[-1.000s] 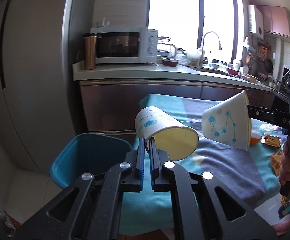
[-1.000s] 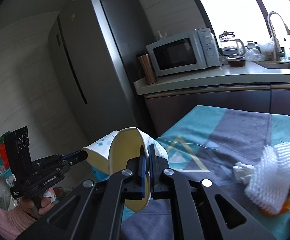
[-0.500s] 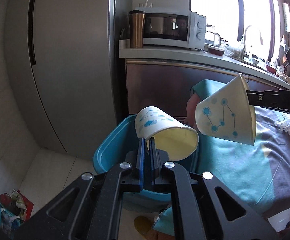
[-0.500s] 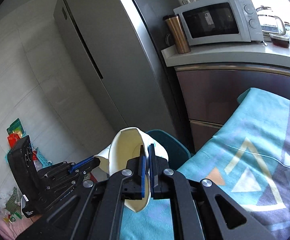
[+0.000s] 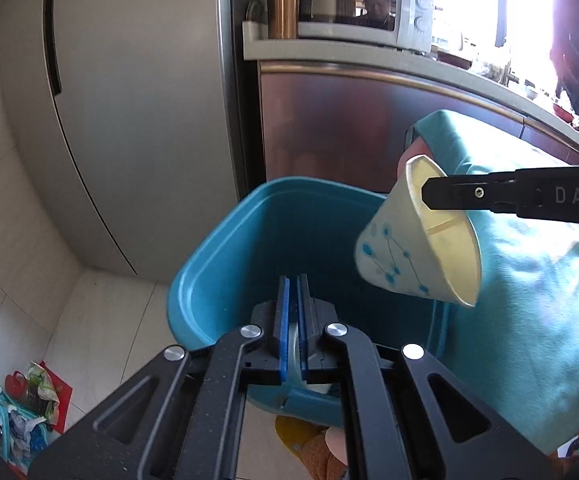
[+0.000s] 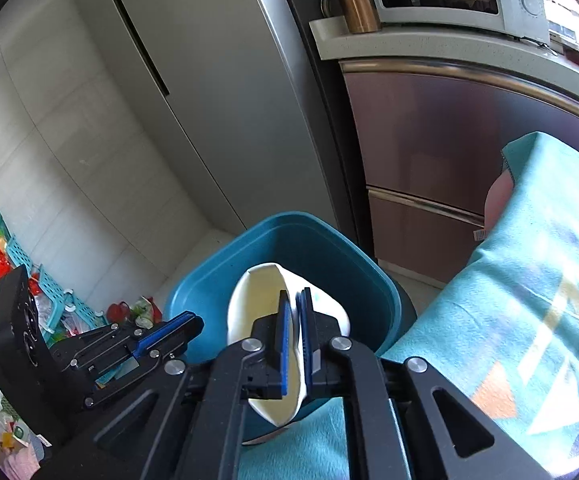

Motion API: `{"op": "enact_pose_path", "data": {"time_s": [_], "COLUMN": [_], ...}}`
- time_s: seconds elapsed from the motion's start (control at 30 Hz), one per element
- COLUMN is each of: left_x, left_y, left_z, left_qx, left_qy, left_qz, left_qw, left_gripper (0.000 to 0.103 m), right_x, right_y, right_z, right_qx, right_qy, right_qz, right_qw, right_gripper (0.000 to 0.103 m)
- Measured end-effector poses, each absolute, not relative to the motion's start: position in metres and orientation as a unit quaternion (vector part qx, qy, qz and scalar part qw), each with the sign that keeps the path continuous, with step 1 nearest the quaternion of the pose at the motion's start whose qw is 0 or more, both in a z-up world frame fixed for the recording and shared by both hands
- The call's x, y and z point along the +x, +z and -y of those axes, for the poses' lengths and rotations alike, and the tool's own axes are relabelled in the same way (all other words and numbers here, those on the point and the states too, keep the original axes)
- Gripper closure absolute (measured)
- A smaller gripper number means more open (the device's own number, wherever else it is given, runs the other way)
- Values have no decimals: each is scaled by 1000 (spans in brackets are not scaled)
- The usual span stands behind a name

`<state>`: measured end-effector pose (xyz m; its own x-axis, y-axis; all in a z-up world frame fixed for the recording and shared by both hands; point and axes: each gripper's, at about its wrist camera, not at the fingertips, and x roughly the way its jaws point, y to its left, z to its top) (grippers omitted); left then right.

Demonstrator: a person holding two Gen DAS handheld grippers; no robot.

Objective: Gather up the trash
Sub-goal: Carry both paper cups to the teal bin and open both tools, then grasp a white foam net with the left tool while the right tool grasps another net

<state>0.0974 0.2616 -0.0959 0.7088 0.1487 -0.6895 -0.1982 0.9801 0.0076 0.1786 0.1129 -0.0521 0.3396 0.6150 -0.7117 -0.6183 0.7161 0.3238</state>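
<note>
A teal bin (image 5: 209,248) stands on the floor beside the table, and both grippers hang over its mouth. My left gripper (image 5: 292,280) is shut and no cup sticks out past its tips; a white patch shows through the slit, down in the bin. The right wrist view shows the left gripper (image 6: 193,322) bare at the bin's (image 6: 209,276) left rim. My right gripper (image 6: 294,296) has the wall of a white paper cup (image 6: 249,300) with blue dots between its pads, and its jaws are opening. That cup (image 5: 401,256) hangs tilted over the bin's right side.
The table's teal cloth (image 6: 529,280) borders the bin on the right. Behind the bin are a brown cabinet (image 5: 349,120) and a grey fridge (image 5: 129,120). A basket with litter (image 6: 21,264) sits on the floor at left. A yellow slipper (image 5: 297,428) is near the bin's front.
Both grippers have swung left and down from the table to above the bin. The cup that stuck out of my left gripper is gone from it. The right cup now hangs over the bin.
</note>
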Motion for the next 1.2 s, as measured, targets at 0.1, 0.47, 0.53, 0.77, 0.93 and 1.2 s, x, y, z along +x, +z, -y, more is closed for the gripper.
{"op": "enact_pose_path", "data": {"time_s": [0.1, 0.47, 0.53, 0.77, 0.93, 1.2], "left_x": [102, 81, 74, 61, 59, 57], "left_y": [-102, -74, -63, -34, -26, -21], "left_z": [-260, -241, -229, -166, -111, -30], "left_qx": [-35, -54, -51, -27, -7, 0], "left_qy": [95, 64, 45, -51, -124, -203], "left_qz": [-375, -326, -309, -266, -259, -267], "left_qw": [921, 942, 949, 962, 958, 942], "left_gripper": [98, 78, 72, 58, 55, 52], "right_x": [180, 140, 125, 78, 49, 11], "right_y": [-54, -29, -21, -1, 2, -7], "right_z": [-110, -44, -23, 58, 120, 215], "right_qx": [8, 29, 26, 42, 56, 90], "right_qy": [373, 383, 383, 338, 283, 183], "right_qz": [-436, -379, -363, -322, -307, -304], "right_qw": [819, 842, 849, 884, 907, 931], "right_gripper": [93, 75, 69, 63, 61, 56]}}
